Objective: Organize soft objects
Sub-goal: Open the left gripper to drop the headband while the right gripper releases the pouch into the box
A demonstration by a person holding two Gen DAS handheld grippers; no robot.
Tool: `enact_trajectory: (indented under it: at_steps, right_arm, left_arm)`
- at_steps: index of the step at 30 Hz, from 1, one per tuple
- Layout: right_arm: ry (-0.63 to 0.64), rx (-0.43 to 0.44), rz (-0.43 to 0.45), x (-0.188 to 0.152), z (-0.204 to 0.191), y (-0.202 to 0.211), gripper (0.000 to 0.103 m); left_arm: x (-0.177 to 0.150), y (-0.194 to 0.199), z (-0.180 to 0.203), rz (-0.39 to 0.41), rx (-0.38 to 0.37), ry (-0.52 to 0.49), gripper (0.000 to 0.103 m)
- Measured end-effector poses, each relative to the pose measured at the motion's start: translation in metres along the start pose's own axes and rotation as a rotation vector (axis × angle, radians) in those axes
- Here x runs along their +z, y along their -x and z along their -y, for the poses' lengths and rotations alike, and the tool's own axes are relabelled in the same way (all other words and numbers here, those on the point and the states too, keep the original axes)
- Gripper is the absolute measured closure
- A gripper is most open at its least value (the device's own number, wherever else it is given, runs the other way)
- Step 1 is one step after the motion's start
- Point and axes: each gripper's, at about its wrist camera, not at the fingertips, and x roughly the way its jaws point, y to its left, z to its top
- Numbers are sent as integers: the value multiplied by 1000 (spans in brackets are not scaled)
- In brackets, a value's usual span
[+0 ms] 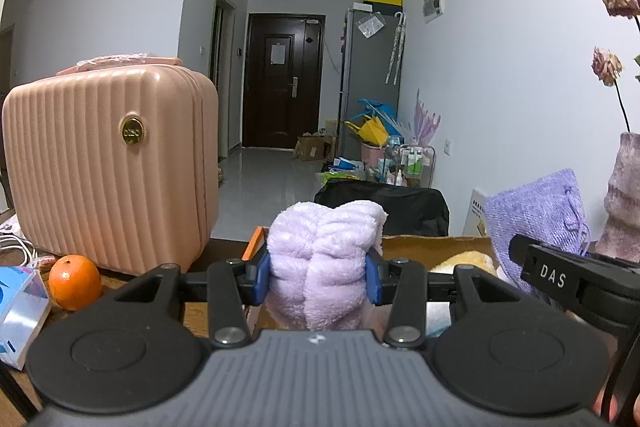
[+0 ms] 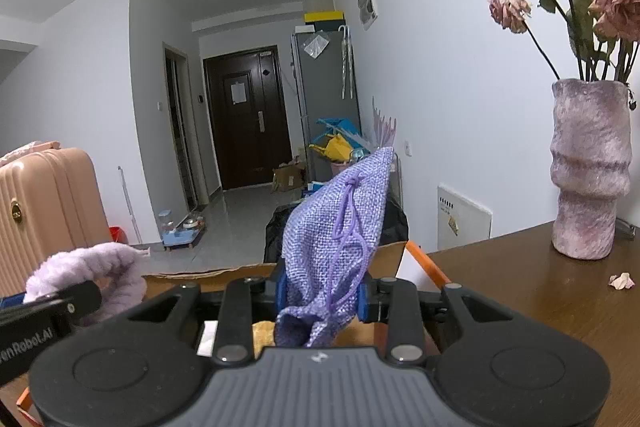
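Both sets of tongs loaded. Left gripper (image 1: 318, 277): blue pads closed in on a lilac plush towel (image 1: 322, 259), which bulges up and forward past the fingertips; jaws remain fairly wide apart because the bundle is thick. Right gripper (image 2: 322, 297): jaws drawn much nearer together, pinching a purple drawstring pouch (image 2: 340, 227) near its lower part, so the mouth end stands up ahead of the fingers and a crumpled corner hangs below them.

Cardboard box (image 1: 436, 249) sits just ahead of and beneath both grippers, its orange-edged flap (image 2: 426, 261) to the right of the right tongs. Something yellow and fluffy (image 1: 466, 261) already lies inside.

Handling, as judged:
- Towel: light, very compressible, fuzzy surface gives good friction. Squashes rather than slips. Best taken across the middle of the roll, as now; an edge grip would probably let it unroll.
- Pouch: thin woven cloth, near weightless, limp. Loose cords (image 2: 348, 223) could catch on a finger or the box rim on release.
- Neither is fragile; a drop into the box should do no harm.

Surroundings: pink suitcase (image 1: 108, 167) and an orange (image 1: 75, 287) left of the left tongs; vase of dried roses (image 2: 590, 167) well right of the right tongs, on the wooden table (image 2: 540, 291).
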Motion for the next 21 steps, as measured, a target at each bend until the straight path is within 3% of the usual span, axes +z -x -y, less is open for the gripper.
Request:
enact_trajectory:
  at_steps: [2, 4, 6, 7, 10, 14, 21]
  right_arm:
    - [-2, 3, -13, 1, 1, -1, 66]
    - [-11, 1, -21, 2, 3, -2, 50]
    - [-21, 1, -21, 2, 5, -1, 36]
    - [-25, -4, -15, 3, 6, 0, 27]
    - [-50, -1, -6, 5, 11, 2, 14]
    - [-79, 5, -13, 7, 15, 2, 0]
    - [-81, 21, -10, 8, 14, 4, 0]
  left_arm:
    - [-1, -2, 0, -7, -2, -2, 53]
    - [-1, -3, -1, -13, -2, -5, 46]
    - [-2, -3, -2, -17, 14, 2, 24]
    - [-2, -3, -3, -14, 27, 7, 19]
    - [-2, -3, -6, -7, 62, 17, 1]
    - [-2, -6, -9, -13, 82, 27, 0]
    - [-1, -7, -9, -21, 84, 23, 0]
